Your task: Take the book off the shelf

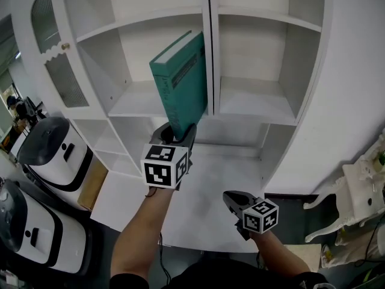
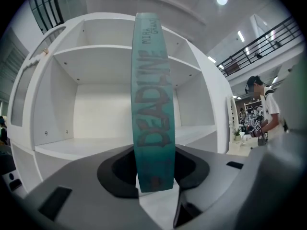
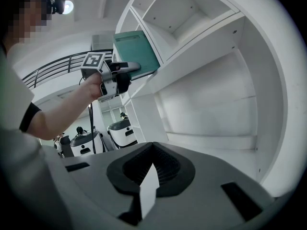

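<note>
Now my left gripper (image 1: 178,136) is clamped on the bottom of the teal book (image 1: 183,80). The book stands tall, pointing up from the gripper, just in front of the white shelf (image 1: 141,104). My right gripper (image 1: 232,198) hangs lower, pinched closed with nothing in it.

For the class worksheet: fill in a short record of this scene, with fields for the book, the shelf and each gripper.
book: teal book, spine reads DEADLINE, tilted
shelf: white shelf unit with open compartments, behind the book
left gripper: left gripper, shut on the book's lower end
right gripper: right gripper, jaws together, nothing between them, low and away from the shelf unit
book touching shelf: cannot tell
</note>
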`<action>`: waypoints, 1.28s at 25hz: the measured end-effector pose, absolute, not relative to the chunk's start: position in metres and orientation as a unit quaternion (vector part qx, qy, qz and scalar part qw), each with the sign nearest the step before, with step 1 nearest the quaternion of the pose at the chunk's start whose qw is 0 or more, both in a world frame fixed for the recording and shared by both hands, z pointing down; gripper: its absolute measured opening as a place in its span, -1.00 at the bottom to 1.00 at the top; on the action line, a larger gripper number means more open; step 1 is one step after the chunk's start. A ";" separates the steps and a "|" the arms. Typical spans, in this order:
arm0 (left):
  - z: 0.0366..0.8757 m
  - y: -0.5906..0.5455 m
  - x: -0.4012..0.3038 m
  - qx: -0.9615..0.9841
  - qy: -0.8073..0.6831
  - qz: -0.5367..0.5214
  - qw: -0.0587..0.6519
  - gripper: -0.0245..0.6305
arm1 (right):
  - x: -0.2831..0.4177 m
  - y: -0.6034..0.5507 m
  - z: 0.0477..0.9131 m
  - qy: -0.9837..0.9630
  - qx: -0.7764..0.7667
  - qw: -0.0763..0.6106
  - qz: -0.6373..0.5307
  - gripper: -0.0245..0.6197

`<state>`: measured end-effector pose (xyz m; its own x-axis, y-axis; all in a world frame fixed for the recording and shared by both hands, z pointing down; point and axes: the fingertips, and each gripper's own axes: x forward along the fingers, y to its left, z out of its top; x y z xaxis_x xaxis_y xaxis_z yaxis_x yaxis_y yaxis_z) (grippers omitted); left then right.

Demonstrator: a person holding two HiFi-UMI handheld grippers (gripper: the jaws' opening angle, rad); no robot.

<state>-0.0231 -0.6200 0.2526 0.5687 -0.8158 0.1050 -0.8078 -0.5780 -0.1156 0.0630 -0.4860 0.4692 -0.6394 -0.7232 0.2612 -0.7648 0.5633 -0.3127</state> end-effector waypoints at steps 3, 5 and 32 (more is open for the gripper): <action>0.253 -0.599 -0.036 -0.889 0.454 -0.054 0.027 -0.41 | 0.054 -0.485 0.472 -0.886 0.413 0.058 0.203 -0.89; 0.255 -0.587 -0.046 -0.888 0.456 -0.042 0.026 -0.41 | 0.049 -0.484 0.475 -0.888 0.408 0.061 0.205 -0.89; 0.360 -0.486 -0.188 -0.864 0.500 -0.032 -0.048 -0.43 | 0.000 -0.477 0.488 -0.899 0.376 0.089 0.208 -0.89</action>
<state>-0.1875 -0.4862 0.3598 0.4972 -0.8615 0.1029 -0.8676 -0.4946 0.0513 -0.0002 -0.4769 0.4876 -0.7014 -0.6388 0.3162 -0.7127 0.6309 -0.3064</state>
